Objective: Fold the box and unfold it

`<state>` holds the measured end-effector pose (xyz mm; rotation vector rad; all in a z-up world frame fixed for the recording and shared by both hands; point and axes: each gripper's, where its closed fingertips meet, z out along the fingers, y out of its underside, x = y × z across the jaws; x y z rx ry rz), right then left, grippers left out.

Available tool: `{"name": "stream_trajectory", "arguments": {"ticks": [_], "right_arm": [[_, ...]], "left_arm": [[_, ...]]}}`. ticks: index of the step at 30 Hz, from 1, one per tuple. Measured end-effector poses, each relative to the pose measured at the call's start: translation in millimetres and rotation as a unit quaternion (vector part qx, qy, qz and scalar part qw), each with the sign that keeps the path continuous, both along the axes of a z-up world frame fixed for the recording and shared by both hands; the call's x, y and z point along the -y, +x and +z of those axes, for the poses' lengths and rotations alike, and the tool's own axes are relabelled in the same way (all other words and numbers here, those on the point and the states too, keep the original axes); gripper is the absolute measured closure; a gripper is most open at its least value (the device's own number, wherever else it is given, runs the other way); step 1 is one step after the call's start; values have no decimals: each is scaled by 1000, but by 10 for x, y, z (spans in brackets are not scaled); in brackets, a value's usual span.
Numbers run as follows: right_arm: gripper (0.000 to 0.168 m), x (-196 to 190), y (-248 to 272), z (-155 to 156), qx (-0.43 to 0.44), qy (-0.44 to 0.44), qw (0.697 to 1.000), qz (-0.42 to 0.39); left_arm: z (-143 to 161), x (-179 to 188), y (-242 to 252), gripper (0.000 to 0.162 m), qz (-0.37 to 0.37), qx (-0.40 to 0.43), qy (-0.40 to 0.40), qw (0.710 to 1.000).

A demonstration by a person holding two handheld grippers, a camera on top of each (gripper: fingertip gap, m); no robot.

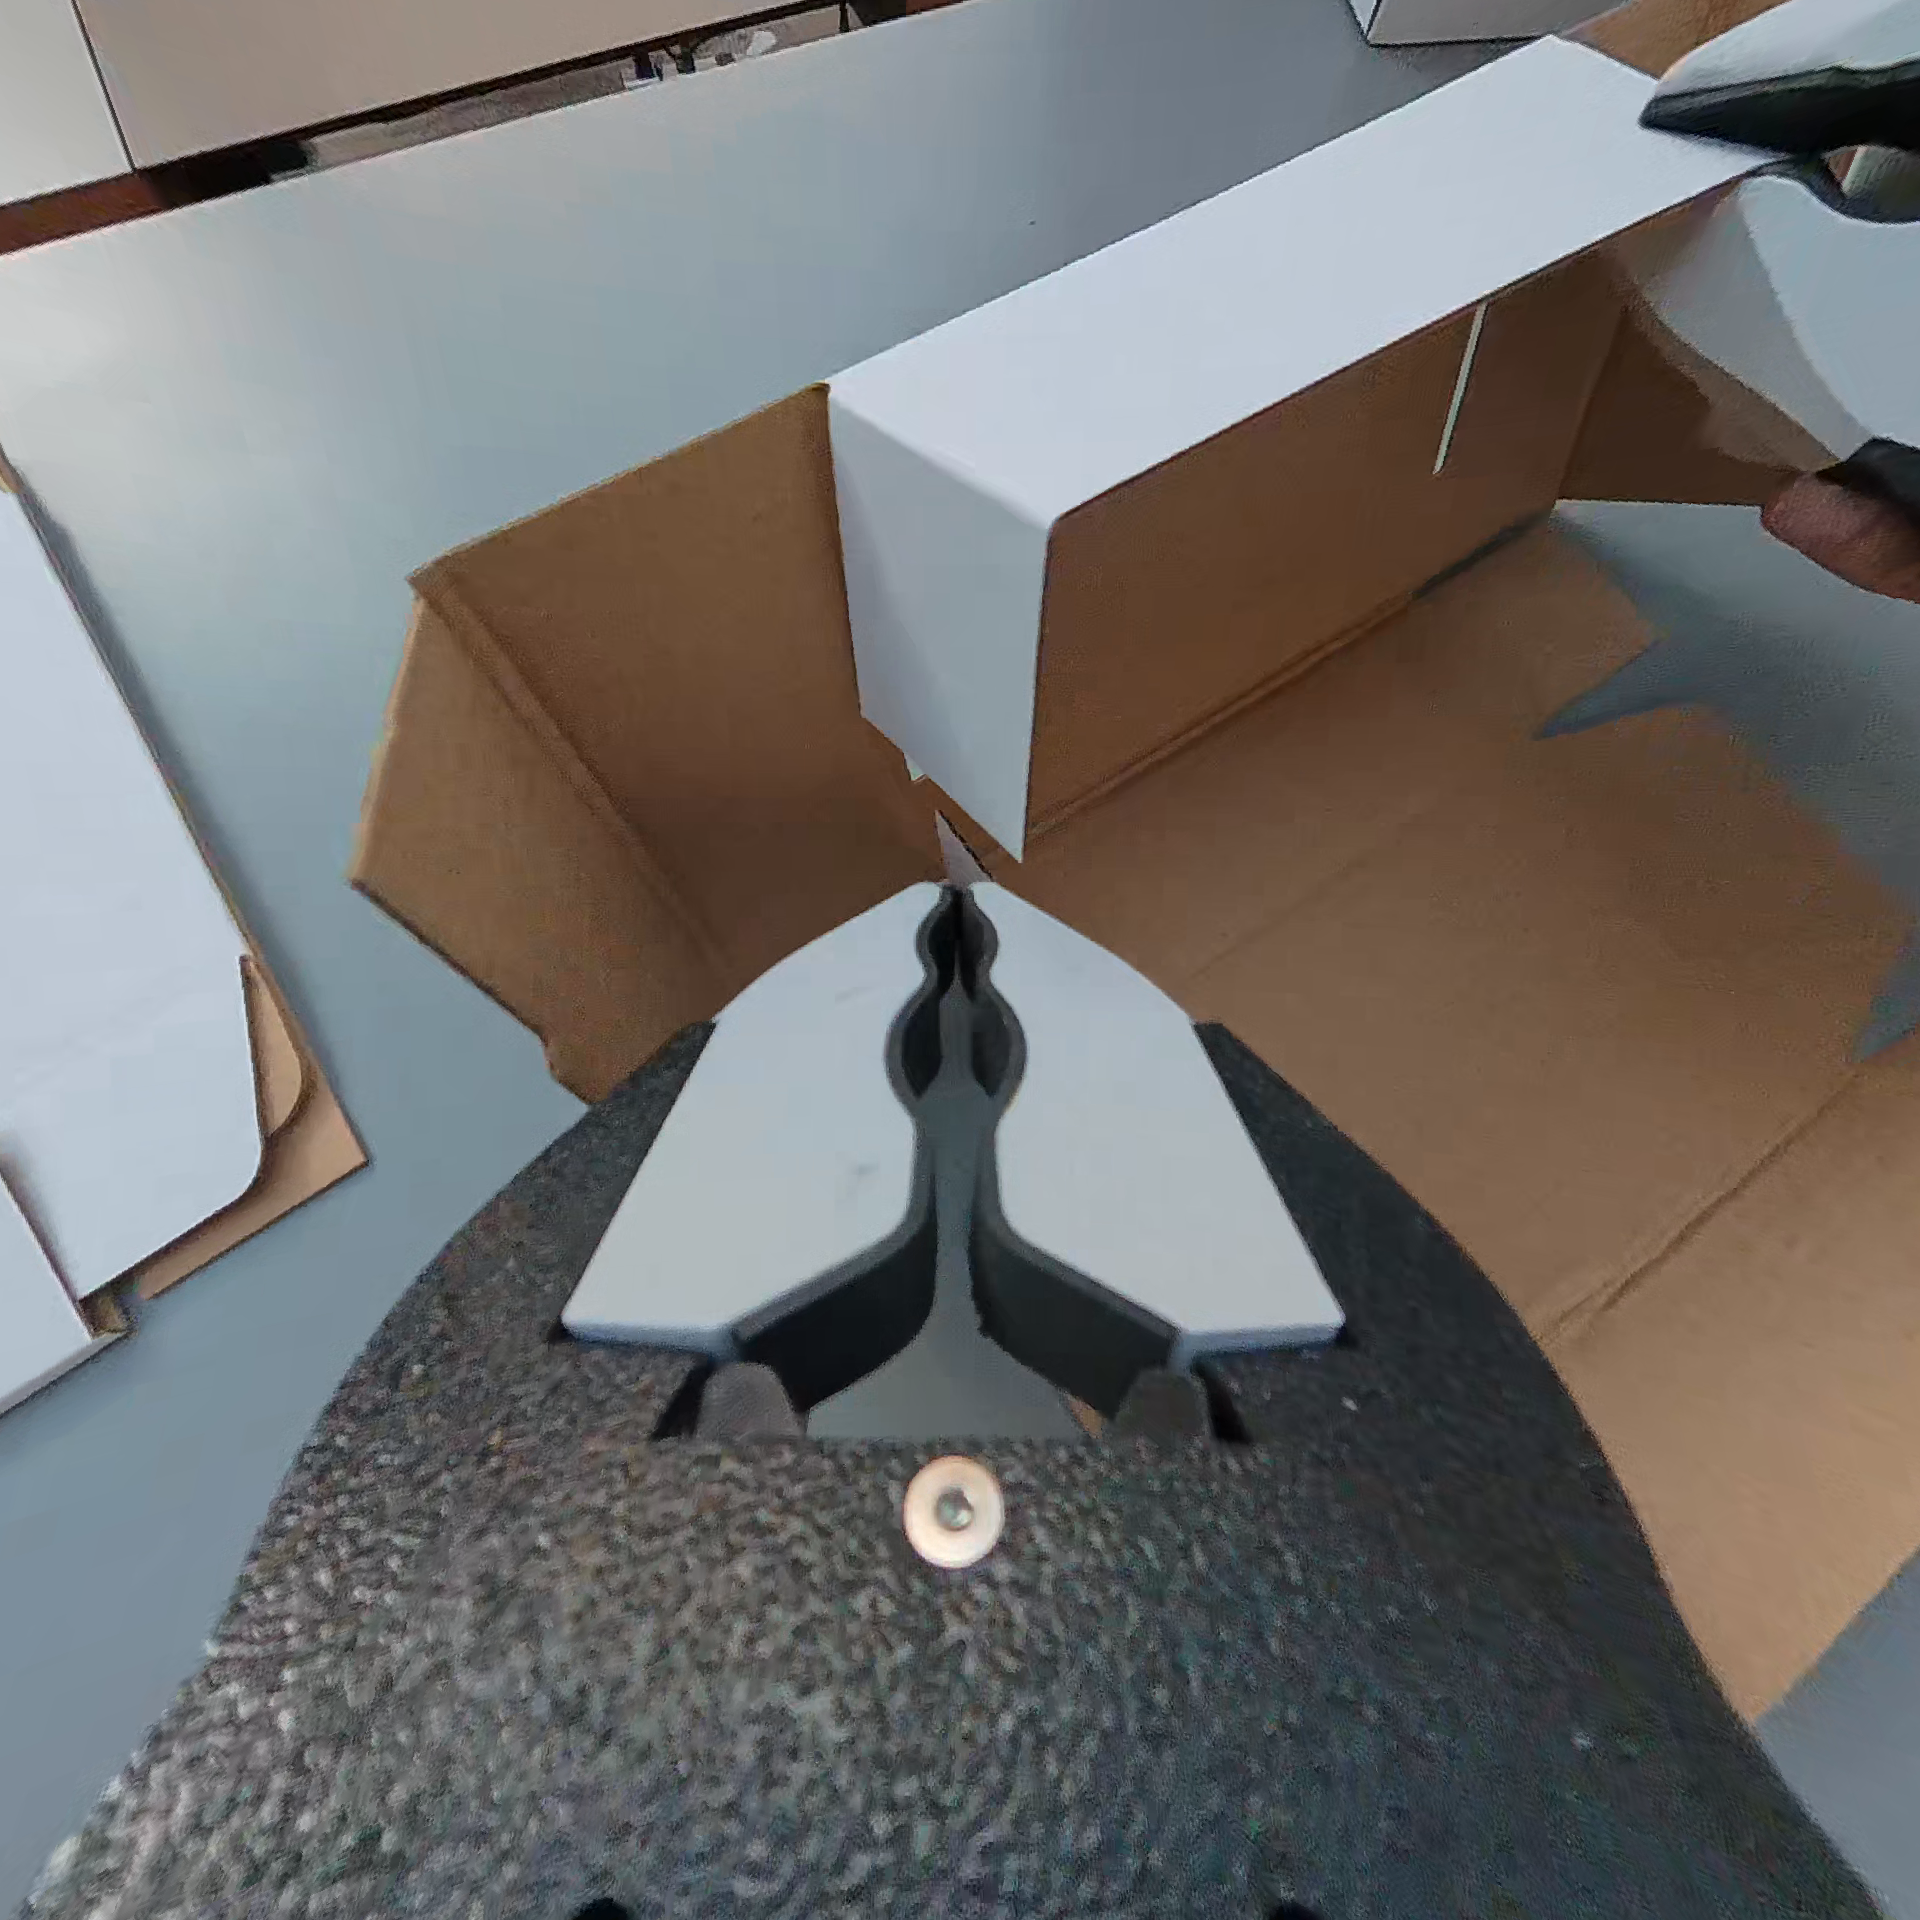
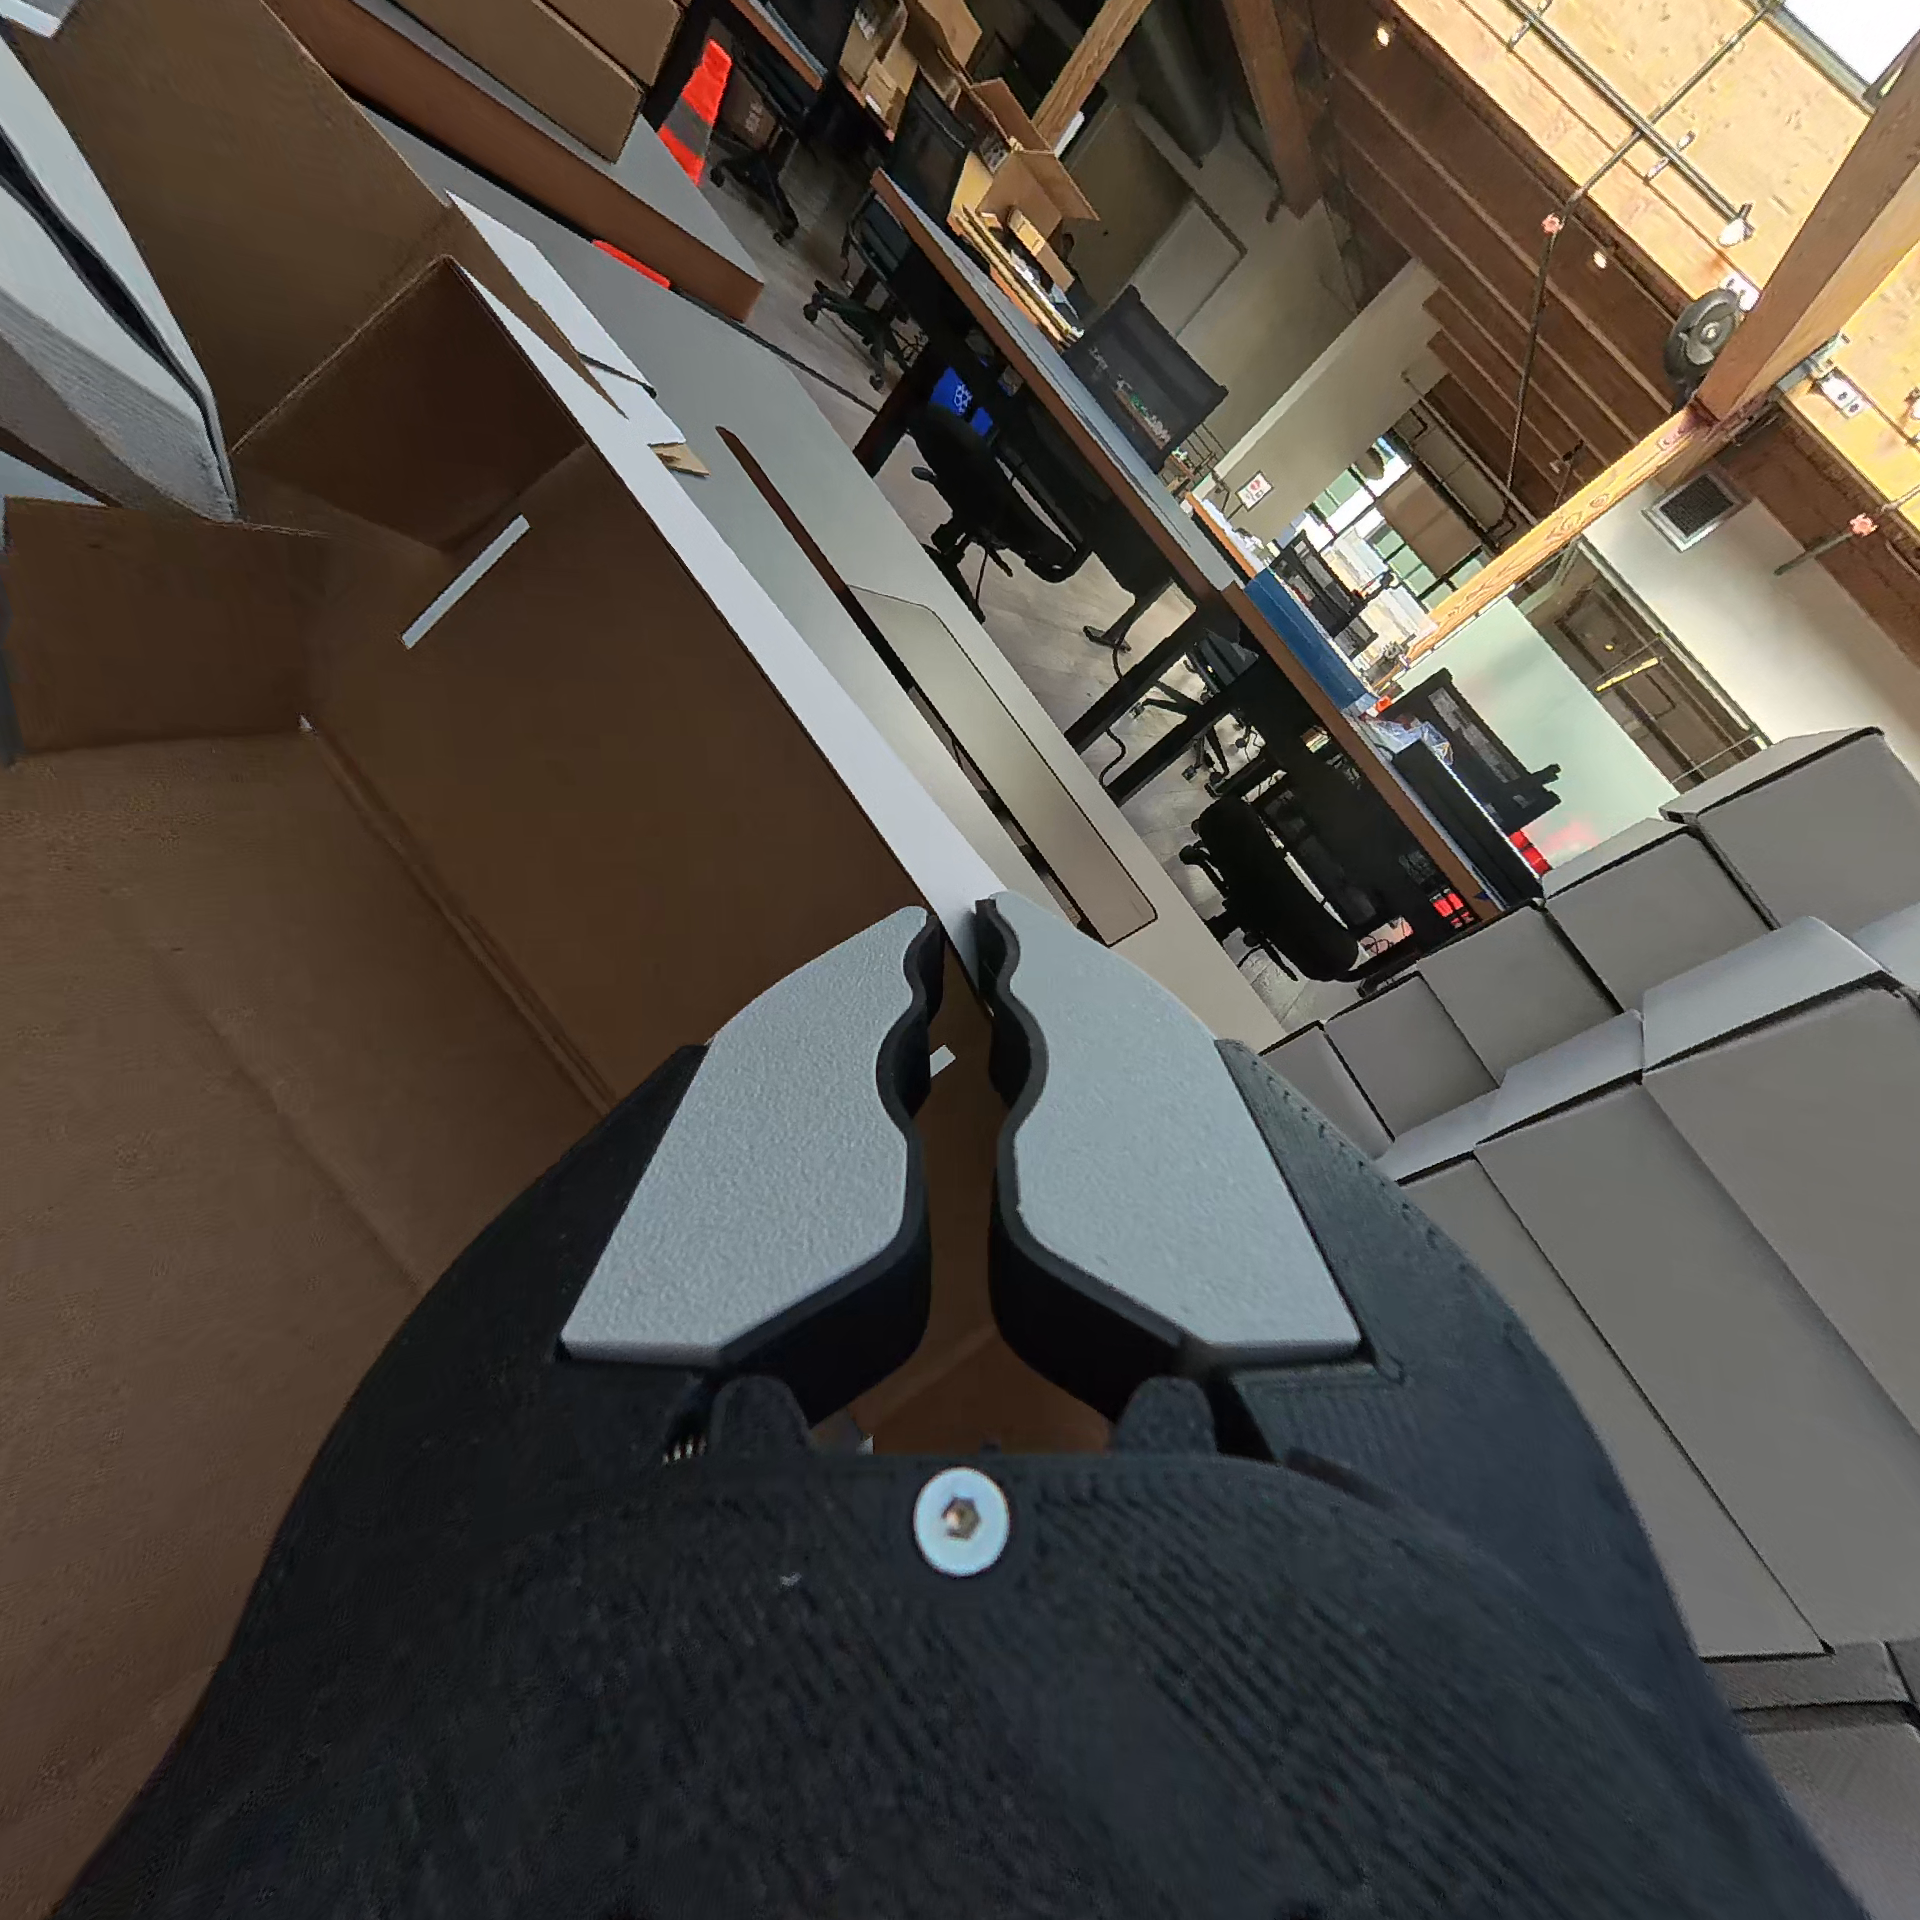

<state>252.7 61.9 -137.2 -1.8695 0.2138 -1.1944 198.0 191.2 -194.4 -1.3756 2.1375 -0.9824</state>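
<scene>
Grey tabletop (image 1: 468, 343) nearby. Long desks (image 2: 1049, 312) with black office chairs (image 2: 997, 488) in far row. Wooden ceiling beams (image 2: 1797, 270) overhead, daylight from bright windows (image 2: 1382, 499) far right.

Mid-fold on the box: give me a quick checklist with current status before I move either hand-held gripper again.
1. Left hand-held gripper shut at the box corner: ok; whether it pinches card, cannot tell.
2. Right hand-held gripper clamped on the long wall edge: ok.
3. Long wall raised: ok.
4. End flap turned inward: ok.
5. Slot engaged by a tab: cannot tell.
6. Flat blanks clear of the box: ok.
</scene>
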Motion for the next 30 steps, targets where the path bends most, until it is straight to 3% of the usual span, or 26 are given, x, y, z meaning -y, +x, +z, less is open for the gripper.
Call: {"name": "stream_trajectory", "arguments": {"ticks": [4, 9, 15, 18, 20, 22, 25, 27, 30], "right_arm": [[162, -5, 7, -10, 4, -5, 1000, -1], [162, 6, -30, -3, 18, -13, 1000, 5], [162, 19, -49, 1, 34, -24, 999, 7], [162, 22, -64, 7, 49, -39, 998, 6], [162, 25, -76, 8, 62, -48, 997, 8], [162, 24, -81, 8, 72, -53, 996, 10], [162, 25, -85, 5, 79, -49, 996, 17], [163, 25, -95, 7, 90, -57, 994, 19], [163, 32, -142, 13, 115, -82, 990, 21]], "left_arm": [[-87, 241, 3, 162, -44, 23, 131, 990], [-403, 438, 31, 162, -89, 7, 228, 970], [-395, 438, 44, 162, -102, 15, 274, 956], [-247, 424, 22, 162, -101, 54, 235, 965], [-11, 428, -57, 162, -109, 82, 169, 976], [325, 421, -158, 162, -122, 111, 69, 984], [926, 78, -129, 162, -73, 188, -49, 978], [1115, -307, 2, 160, -24, 230, -51, 972], [943, -737, 240, 153, -9, 219, 22, 975]]}}
